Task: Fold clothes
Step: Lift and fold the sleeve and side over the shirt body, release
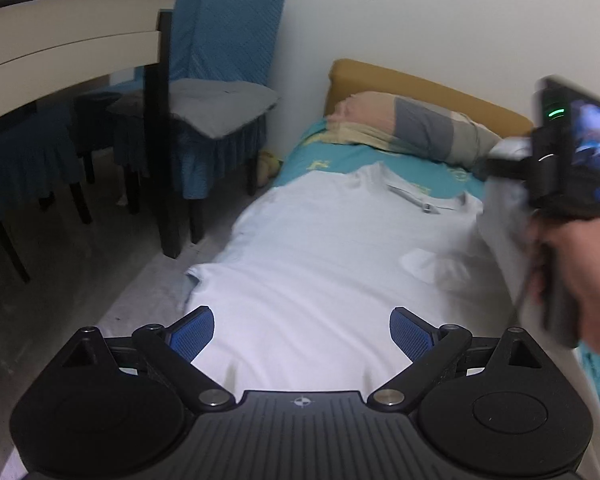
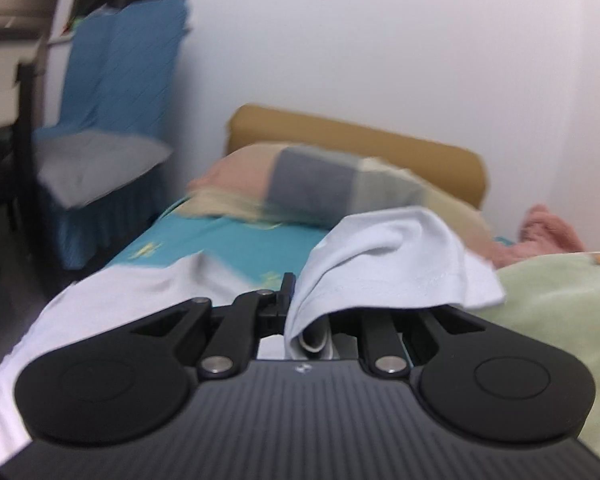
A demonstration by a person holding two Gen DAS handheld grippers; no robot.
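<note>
I can read no words or numbers anywhere. My left gripper (image 1: 302,330) carries a small round crosshair mark on its ribbed body, and my right gripper (image 2: 295,280) has the same mark. A red sticker on the right gripper is too blurred to read.

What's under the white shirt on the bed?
Beyond the white shirt's collar a teal bedsheet shows, running toward the pillow. What lies directly beneath the shirt's middle is covered.
</note>
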